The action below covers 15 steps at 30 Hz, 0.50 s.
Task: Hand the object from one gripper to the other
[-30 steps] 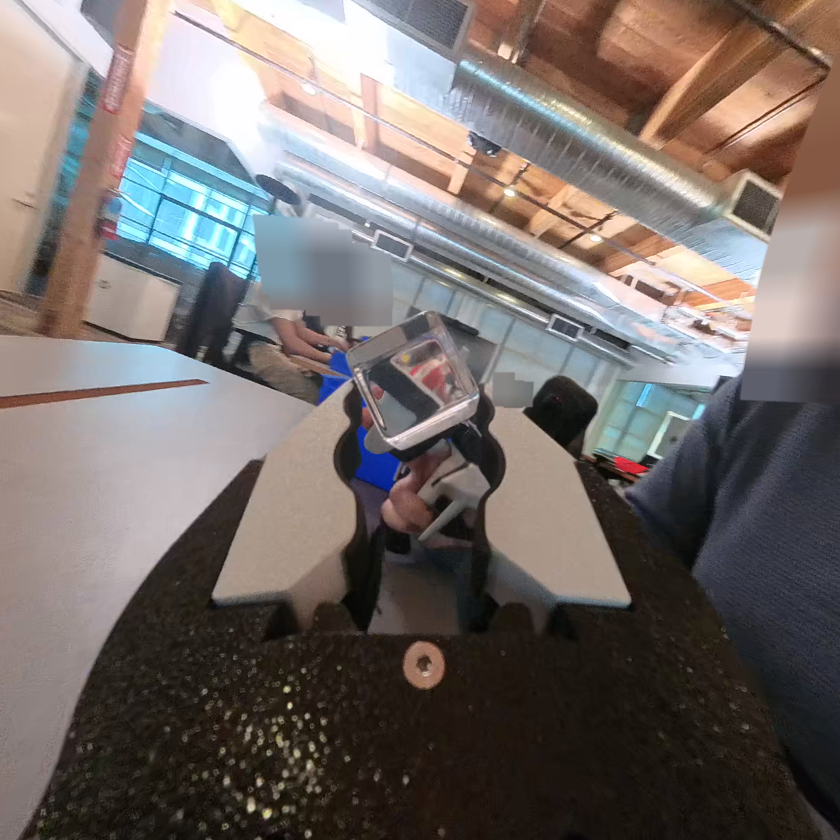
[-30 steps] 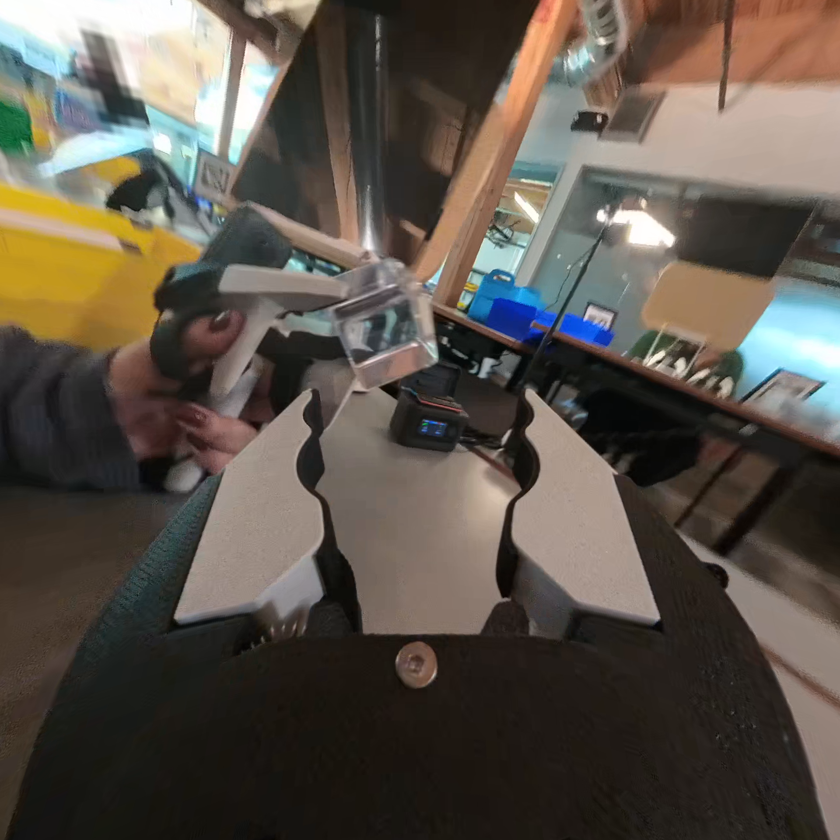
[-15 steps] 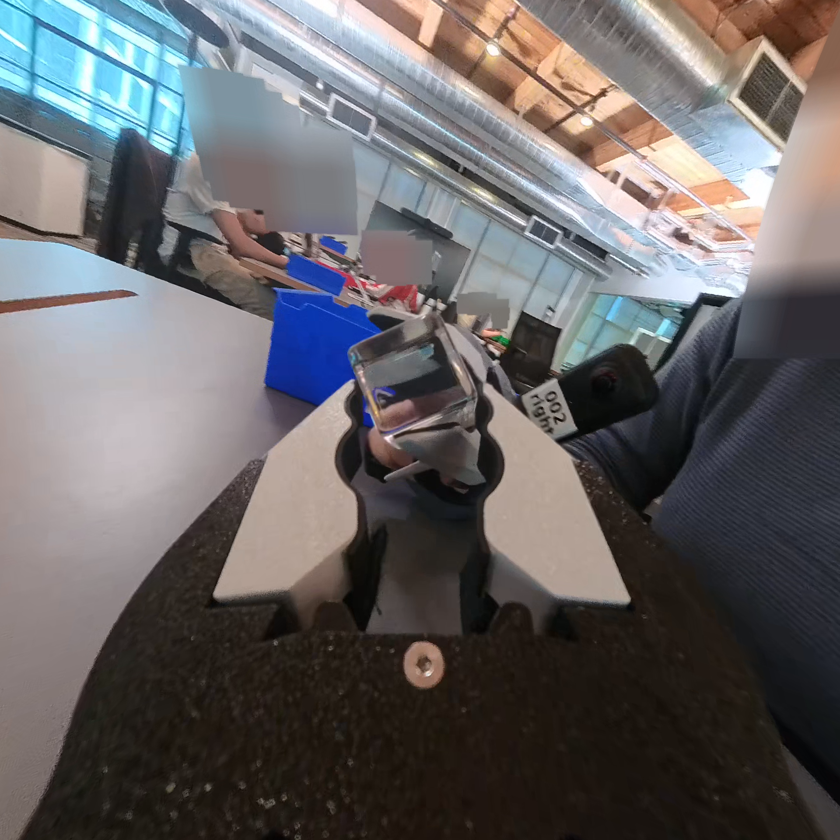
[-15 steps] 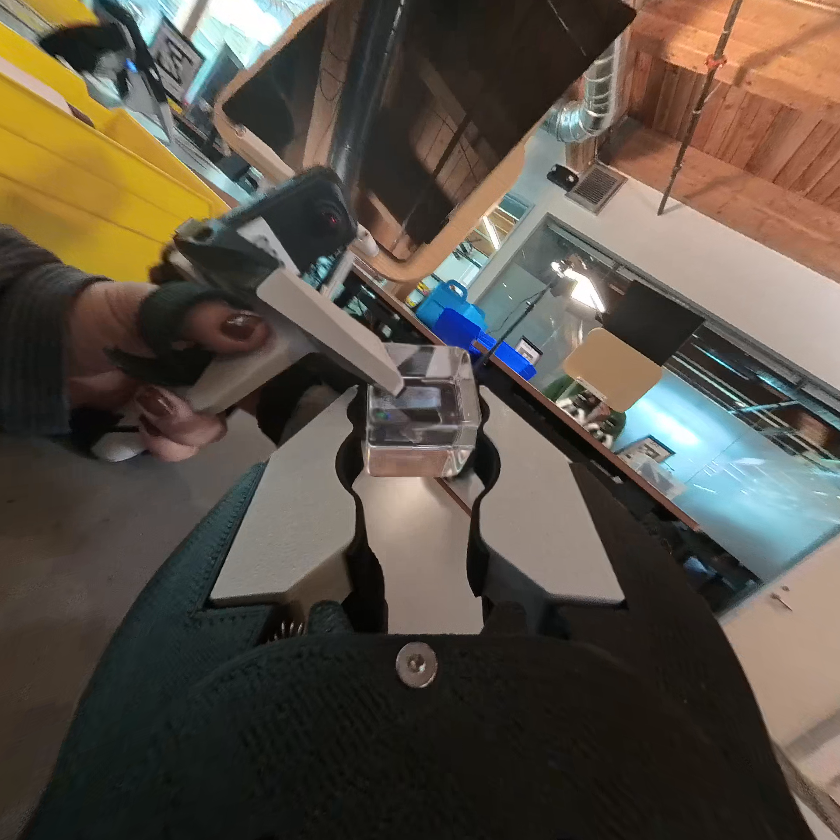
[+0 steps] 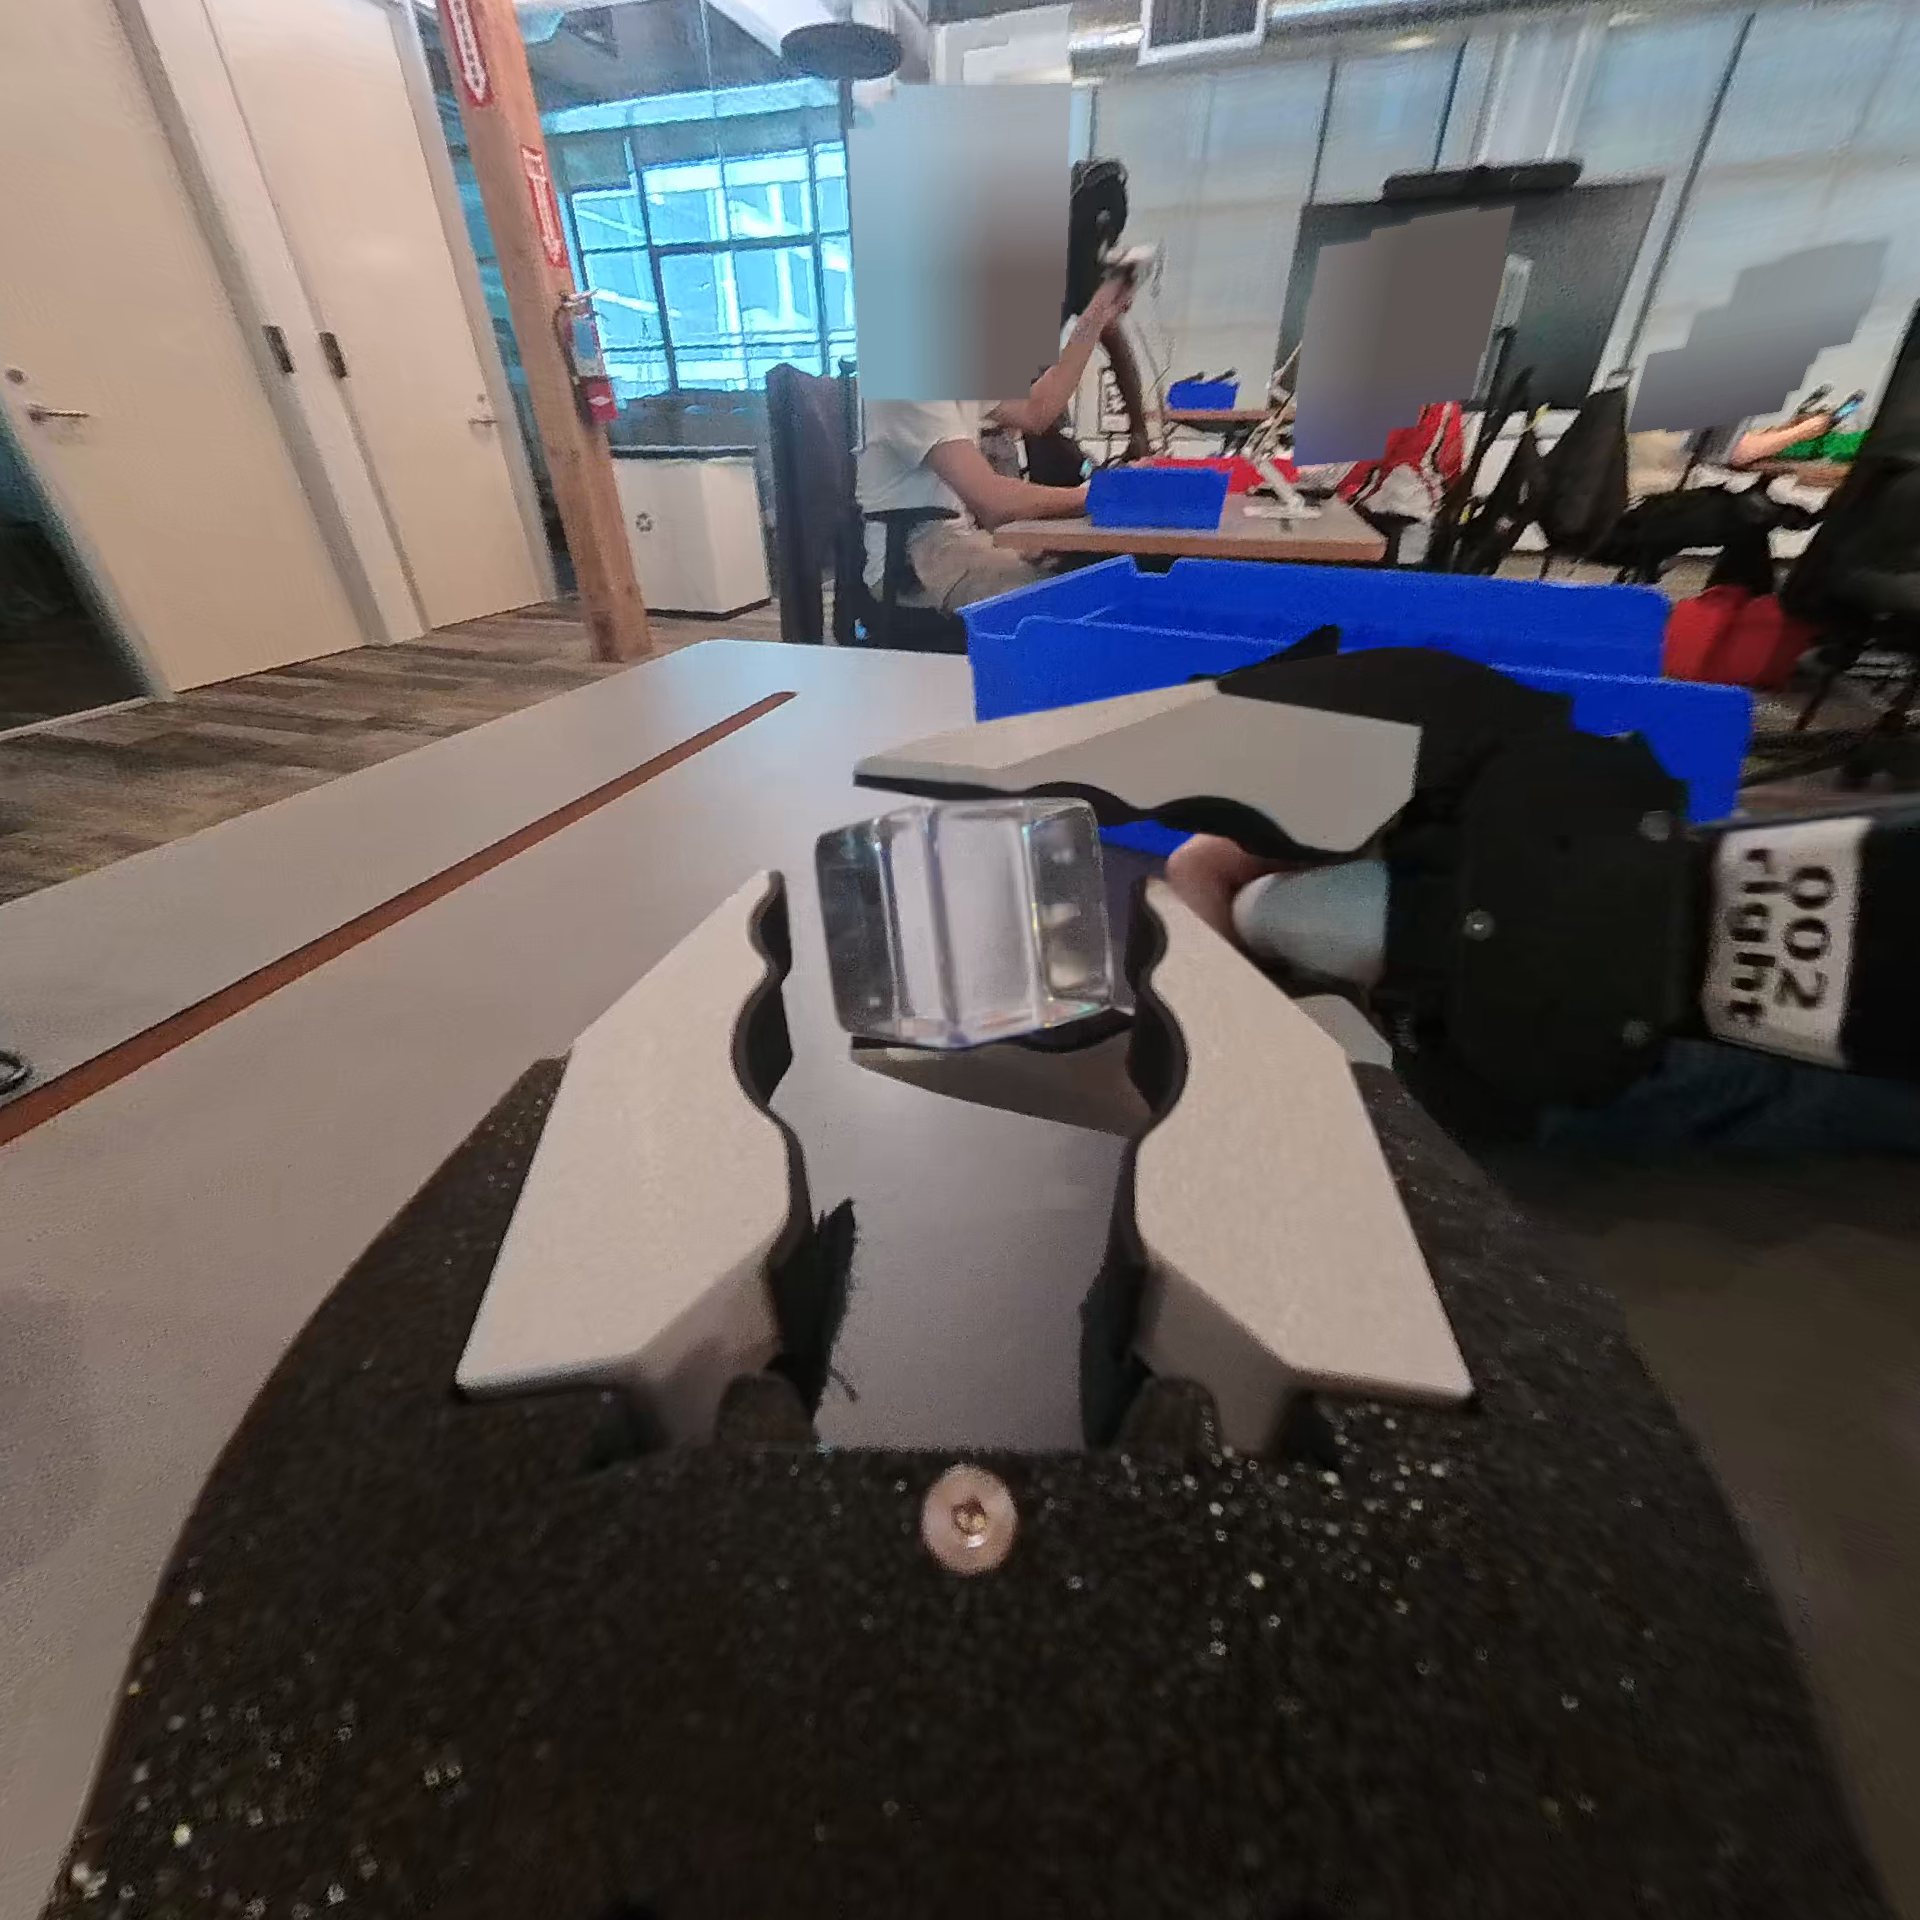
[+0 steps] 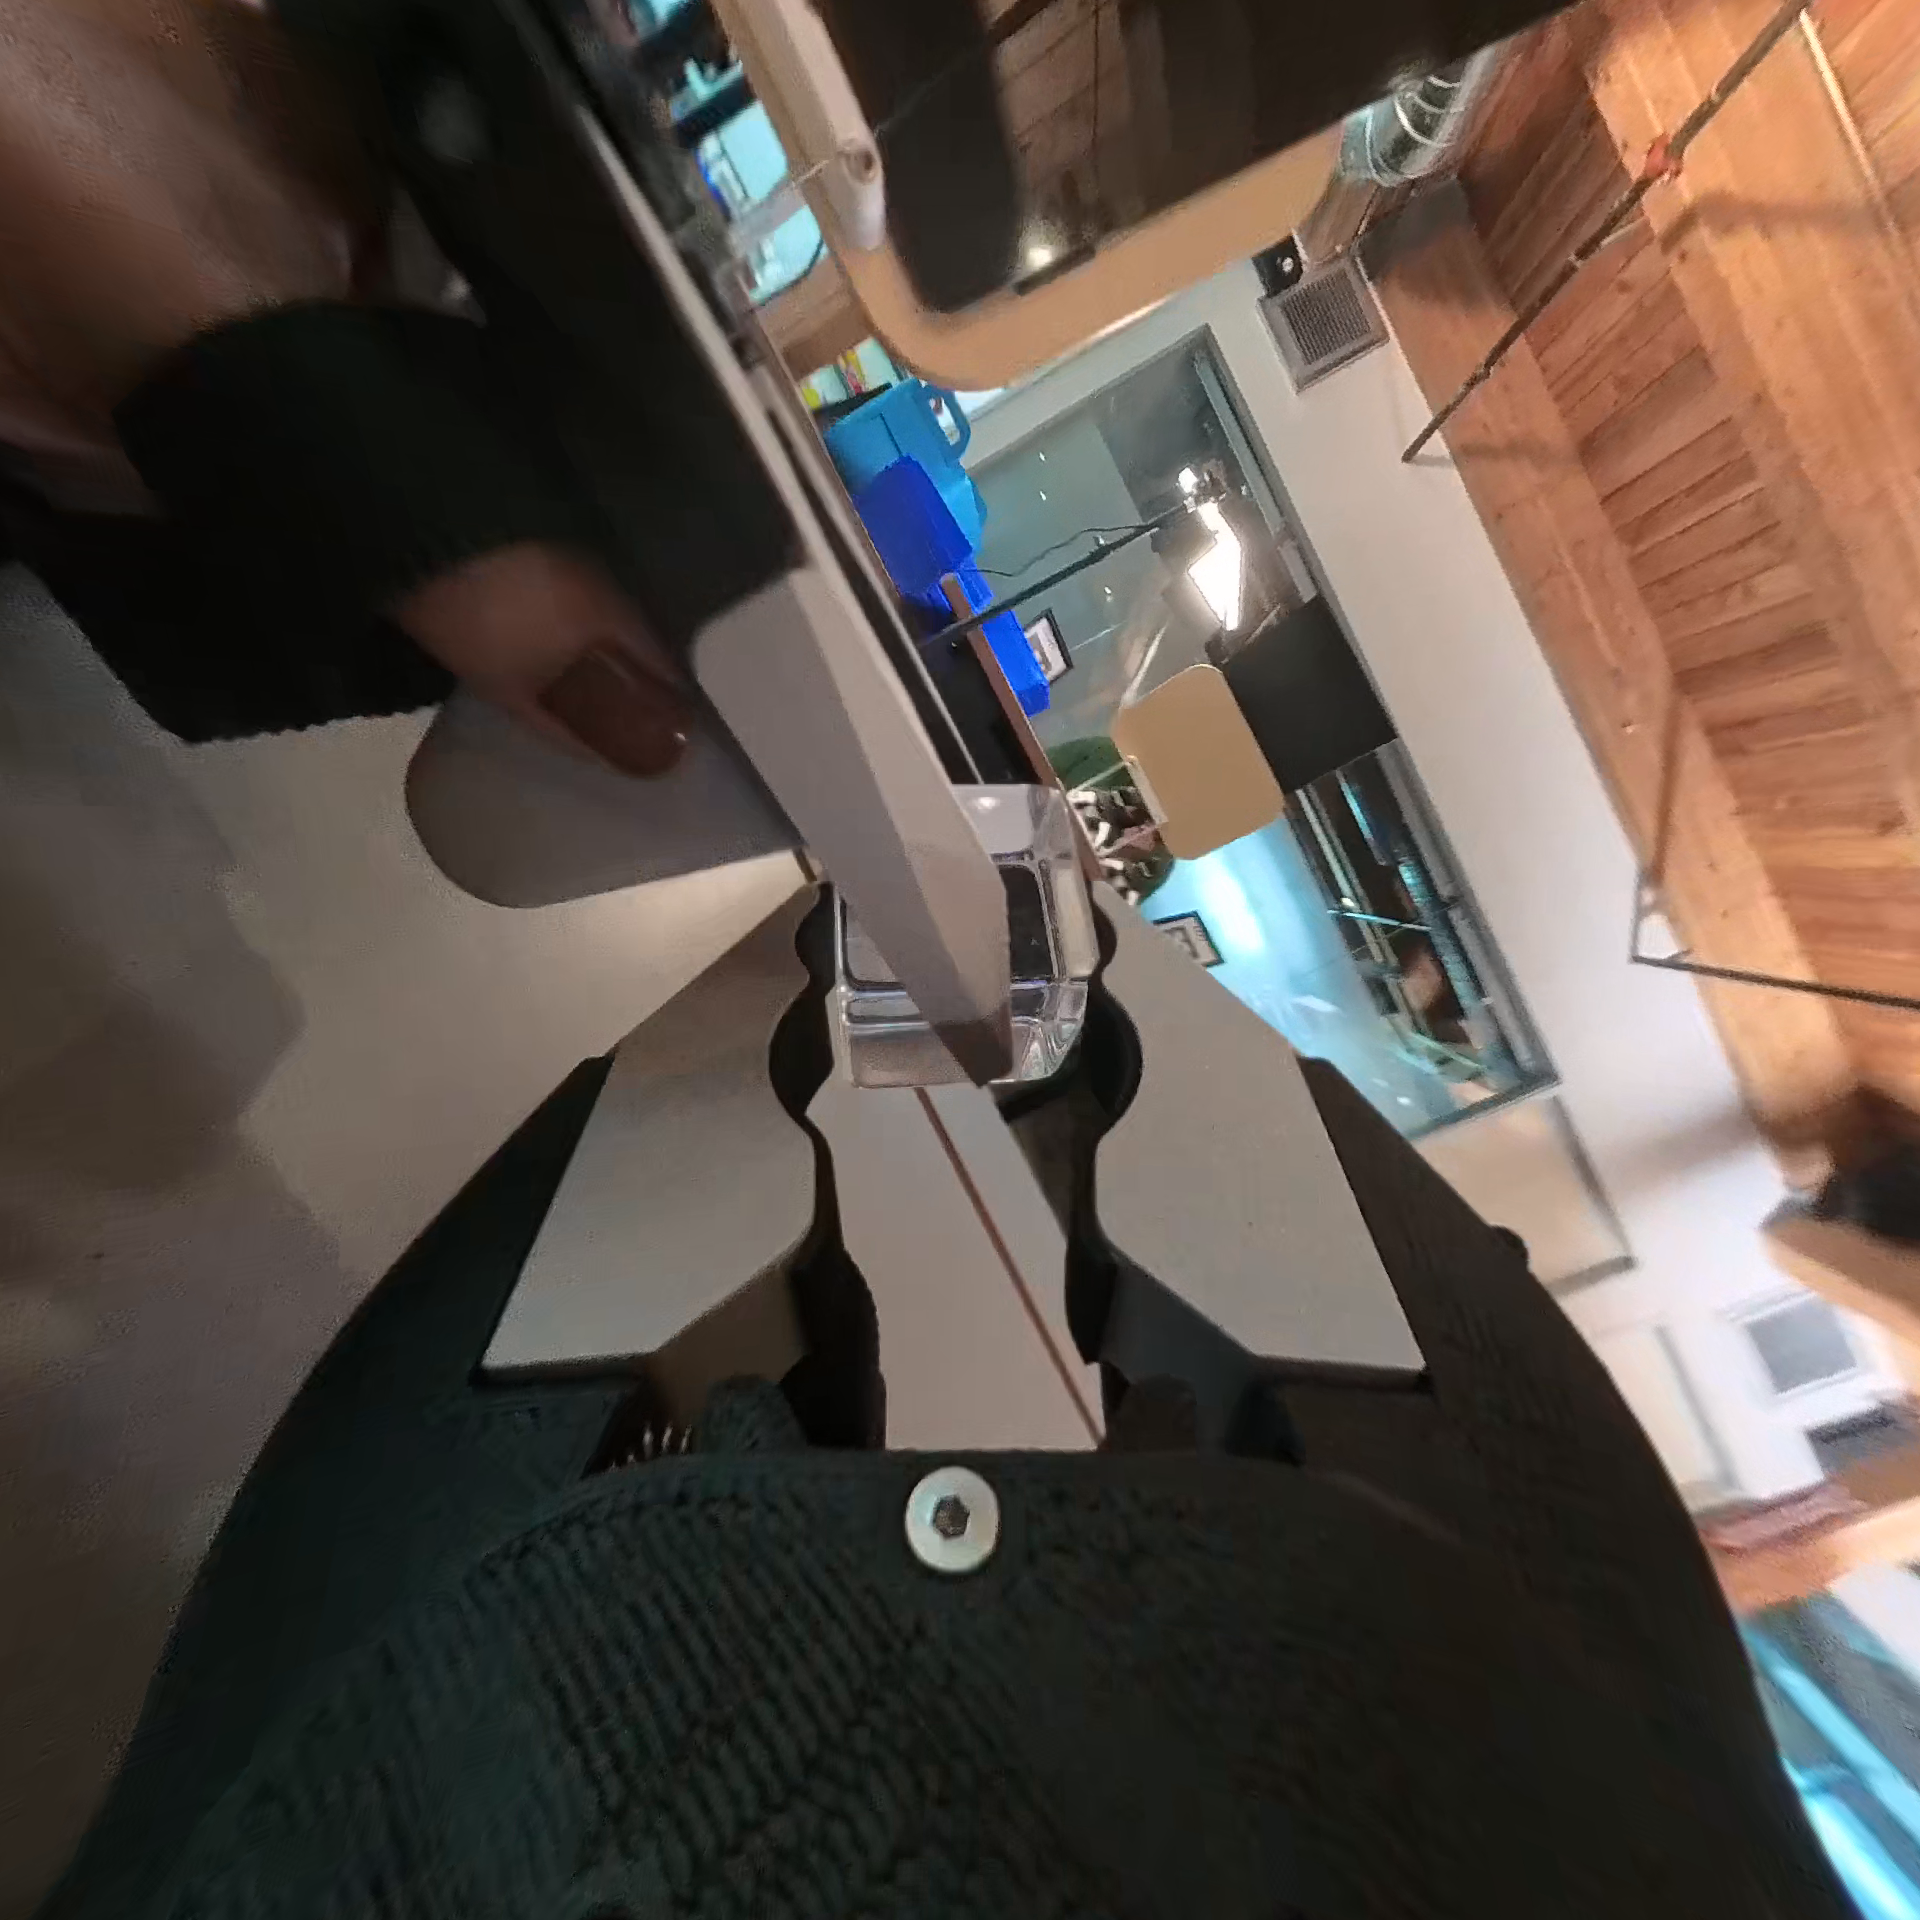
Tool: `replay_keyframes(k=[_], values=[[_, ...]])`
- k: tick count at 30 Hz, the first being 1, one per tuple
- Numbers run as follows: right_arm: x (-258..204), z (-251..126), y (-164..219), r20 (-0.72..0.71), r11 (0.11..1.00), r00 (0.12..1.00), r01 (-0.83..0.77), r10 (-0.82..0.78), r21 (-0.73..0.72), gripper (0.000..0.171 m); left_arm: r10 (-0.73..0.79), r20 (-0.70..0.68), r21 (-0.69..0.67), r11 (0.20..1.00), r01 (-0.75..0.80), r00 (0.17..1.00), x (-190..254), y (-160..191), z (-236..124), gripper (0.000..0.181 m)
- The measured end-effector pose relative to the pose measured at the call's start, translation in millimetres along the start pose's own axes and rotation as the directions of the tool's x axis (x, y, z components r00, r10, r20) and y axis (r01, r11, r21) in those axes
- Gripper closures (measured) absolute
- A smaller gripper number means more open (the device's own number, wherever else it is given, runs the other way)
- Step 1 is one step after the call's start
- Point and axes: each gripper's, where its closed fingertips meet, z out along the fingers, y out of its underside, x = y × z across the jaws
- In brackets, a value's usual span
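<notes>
A clear cube (image 5: 961,925) hangs above the grey table (image 5: 312,935). My right gripper reaches in from the right in the left wrist view, its upper finger (image 5: 1143,753) lying on top of the cube and its lower one underneath. In the right wrist view my right gripper (image 6: 961,914) is shut on the cube (image 6: 1055,914) at its fingertips. My left gripper (image 5: 958,885) is open, its fingers standing on either side of the cube with small gaps. One left finger (image 6: 862,810) crosses in front of the cube in the right wrist view.
A blue bin (image 5: 1299,644) stands on the table behind the grippers. A brown seam (image 5: 416,904) runs along the tabletop. The hand on the left gripper (image 6: 551,665) is close at the left. People sit at desks farther back.
The left gripper held the cube while the right gripper closed on it. The left jaws have now opened off the cube, and both views have swung round.
</notes>
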Motion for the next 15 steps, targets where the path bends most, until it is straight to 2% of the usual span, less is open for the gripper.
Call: replay_keyframes(k=[4, 8, 15], values=[[-7, 3, 4, 0.006, 0.994, 0.995, 0.104, -0.103, -0.046, 0.127, 0.084, 0.073, -0.102, 0.992, -0.076, 0.994, -5, 13, 5, 0.12], [-4, 4, 10, -0.002, 0.993, 0.996, 0.094, -0.095, -0.073, 0.128, 0.149, 0.134, -0.114, 0.984, -0.134, 0.98, -9, 12, 3, 0.126], [4, 2, 8, -0.026, 0.997, 0.998, 0.052, -0.053, -0.05, 0.128, 0.045, 0.108, -0.05, 0.998, -0.039, 0.993, -13, 6, -1, 0.124]])
